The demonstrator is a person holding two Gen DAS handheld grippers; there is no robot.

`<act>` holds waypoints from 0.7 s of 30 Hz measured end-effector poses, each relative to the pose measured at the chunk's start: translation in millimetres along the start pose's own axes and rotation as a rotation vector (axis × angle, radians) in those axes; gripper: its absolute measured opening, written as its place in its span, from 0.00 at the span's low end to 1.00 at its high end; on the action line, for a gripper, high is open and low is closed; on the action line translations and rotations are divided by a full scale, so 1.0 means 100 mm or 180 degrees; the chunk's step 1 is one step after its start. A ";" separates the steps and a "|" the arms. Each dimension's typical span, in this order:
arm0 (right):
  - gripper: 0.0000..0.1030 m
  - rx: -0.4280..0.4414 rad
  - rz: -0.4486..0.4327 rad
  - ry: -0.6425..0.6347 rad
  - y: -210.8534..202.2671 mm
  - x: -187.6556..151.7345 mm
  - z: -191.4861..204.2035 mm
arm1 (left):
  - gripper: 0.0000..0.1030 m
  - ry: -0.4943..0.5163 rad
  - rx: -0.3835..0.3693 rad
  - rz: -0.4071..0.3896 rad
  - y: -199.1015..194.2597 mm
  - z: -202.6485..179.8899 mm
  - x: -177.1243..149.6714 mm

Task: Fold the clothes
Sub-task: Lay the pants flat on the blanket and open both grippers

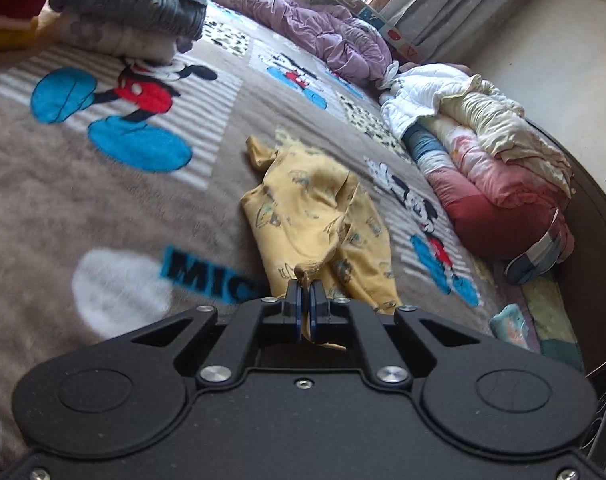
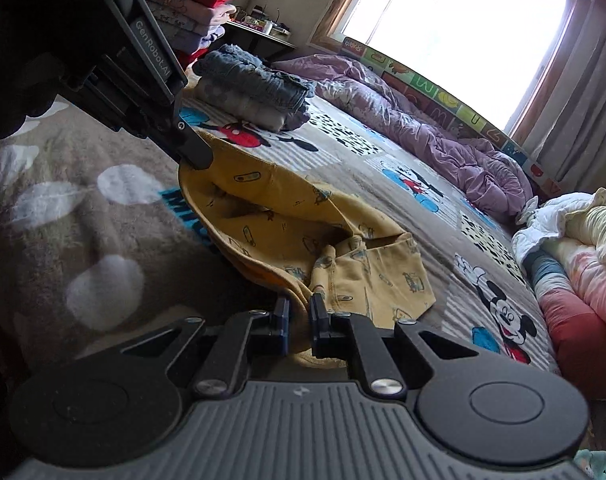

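**Yellow garment pinched at both ends, edge strung between the two grippers**

Left gripper [image 1: 306, 292] clamped tight on a bunched corner of the crumpled yellow printed cotton garment [image 1: 315, 216]; blue pads pressed together with cloth squeezed between. In the left wrist view, rest of garment trails forward and slightly right of the tool, heaped on the grey-brown plush Mickey Mouse blanket [image 1: 103, 184], long axis running away from the fingers.

In the right wrist view, same left gripper [image 2: 195, 158] seen up-left, raised, holding the far corner. Hemmed edge sags in a curve from there down to the right gripper [image 2: 299, 312], closed on the near fold of the yellow garment [image 2: 287, 220], fingers narrowly parted by the thickness of cloth. Body of garment hangs off that edge to the right, lower part resting on the blanket.

Key relation: held edge runs diagonally, left end higher and farther, right end low and near; both grips already on the cloth, neither arm nearer a free corner. Likely next: spread apart to tension the edge, then lay flat. Slack fabric may bunch if pulled unevenly.

Folded grey and white pile of clothes [image 2: 259, 88] well apart, behind. Not yet folded.
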State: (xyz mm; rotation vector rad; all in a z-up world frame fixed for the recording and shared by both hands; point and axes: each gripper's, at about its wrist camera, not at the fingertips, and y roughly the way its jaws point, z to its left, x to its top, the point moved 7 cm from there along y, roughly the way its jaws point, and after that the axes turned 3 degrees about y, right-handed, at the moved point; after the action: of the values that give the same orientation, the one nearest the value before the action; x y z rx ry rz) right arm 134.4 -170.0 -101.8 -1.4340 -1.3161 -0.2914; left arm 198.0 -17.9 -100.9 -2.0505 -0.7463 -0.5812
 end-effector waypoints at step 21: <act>0.15 0.0420 0.0371 0.0157 -0.28 -0.41 0.63 | 0.39 -0.0138 0.0053 0.0295 -0.07 0.34 -0.84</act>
State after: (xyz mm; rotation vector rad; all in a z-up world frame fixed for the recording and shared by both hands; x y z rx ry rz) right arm 67.5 -147.5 -140.5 -1.3773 -1.1850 -0.1588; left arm 138.1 -10.6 -168.2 -2.0760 -0.6749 -0.4780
